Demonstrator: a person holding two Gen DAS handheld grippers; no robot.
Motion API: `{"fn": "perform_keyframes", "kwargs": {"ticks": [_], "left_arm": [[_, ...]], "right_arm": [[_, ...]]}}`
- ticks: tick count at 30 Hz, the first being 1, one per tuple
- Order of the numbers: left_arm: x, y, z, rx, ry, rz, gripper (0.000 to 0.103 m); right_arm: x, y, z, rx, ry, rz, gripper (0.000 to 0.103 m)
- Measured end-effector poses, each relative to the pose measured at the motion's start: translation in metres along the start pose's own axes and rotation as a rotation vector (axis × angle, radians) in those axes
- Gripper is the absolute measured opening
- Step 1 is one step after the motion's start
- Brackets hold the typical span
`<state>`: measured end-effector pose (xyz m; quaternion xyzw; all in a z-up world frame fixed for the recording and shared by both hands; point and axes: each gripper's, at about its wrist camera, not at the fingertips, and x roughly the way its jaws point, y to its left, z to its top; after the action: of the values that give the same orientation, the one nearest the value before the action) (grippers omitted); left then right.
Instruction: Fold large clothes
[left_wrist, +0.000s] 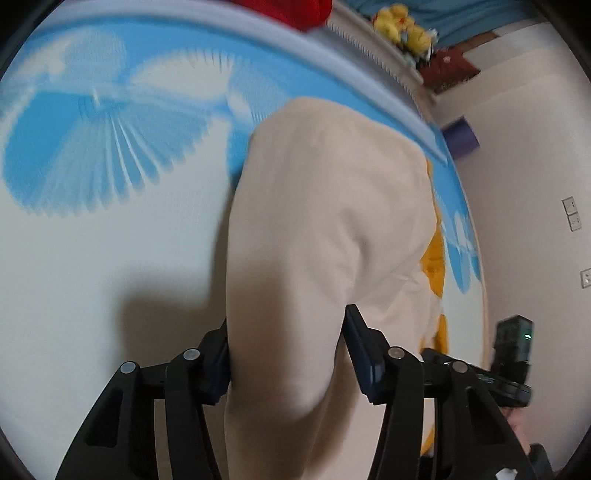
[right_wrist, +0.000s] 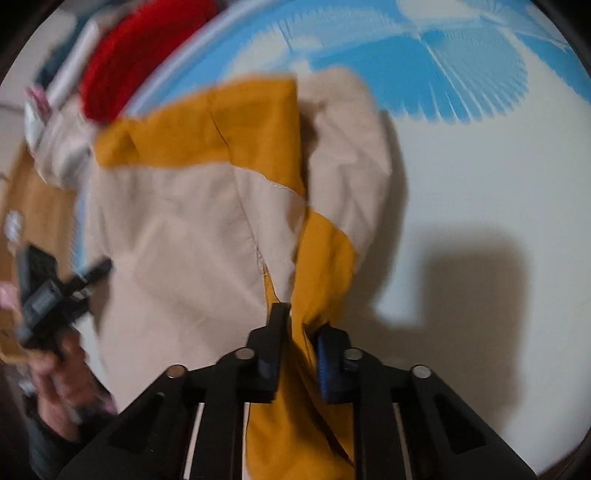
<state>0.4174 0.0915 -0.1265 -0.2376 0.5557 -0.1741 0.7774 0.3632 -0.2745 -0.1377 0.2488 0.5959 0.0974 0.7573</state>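
Garment: beige and mustard-yellow jacket (right_wrist: 192, 229), a large piece, lay spread on the bed cover with parts of it lifted into both grippers.
Left gripper (left_wrist: 286, 354): nearest the left wrist camera; jaws stood apart with a thick beige fold of the garment passing between them. The left finger (left_wrist: 216, 363) touched the cloth; whether the right pad pressed on it could not be told.
Right gripper (right_wrist: 301, 345): nearest the right wrist camera; jaws drawn close together and clamped on a bunched mustard strip of the garment, which ran down between the fingers toward the camera.
Person's hand (right_wrist: 55, 362): seen at the left edge of the right wrist view, wrapped around the handle of the left gripper; blurred.
Garment, beyond the grippers: beige panel in the middle, mustard panel across its far part, a beige sleeve-like section beside it on the right in the right wrist view.
Bed cover (left_wrist: 110, 240): white with a blue fan-shaped print; gripper shadows fell on the white area.
Red cloth (right_wrist: 122, 62): at the far edge of the bed, past the garment; blurred.
Yellow soft toys (left_wrist: 404, 29): on a ledge beyond the bed.
Wall (left_wrist: 535, 166): pale, with sockets (left_wrist: 571, 213), at the right of the left wrist view.
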Motion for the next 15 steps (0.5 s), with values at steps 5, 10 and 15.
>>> {"fn": "perform_keyframes", "kwargs": {"ticks": [5,10,15], "left_arm": [[-0.030,0.025,0.019,-0.049,-0.074,0.119,0.053],[-0.067,0.020,0.005,0.025,-0.115,0.135,0.055],[-0.093,-0.003,-0.036,0.195,-0.154,0.203,0.059]], "right_arm": [[0.000,0.027,0.014,-0.021,-0.087,-0.016,0.014],[0.009,0.027,-0.005,-0.035,-0.002,-0.181,0.019],[-0.020,0.036,-0.029,-0.147,-0.104,-0.350,0.020]]}}
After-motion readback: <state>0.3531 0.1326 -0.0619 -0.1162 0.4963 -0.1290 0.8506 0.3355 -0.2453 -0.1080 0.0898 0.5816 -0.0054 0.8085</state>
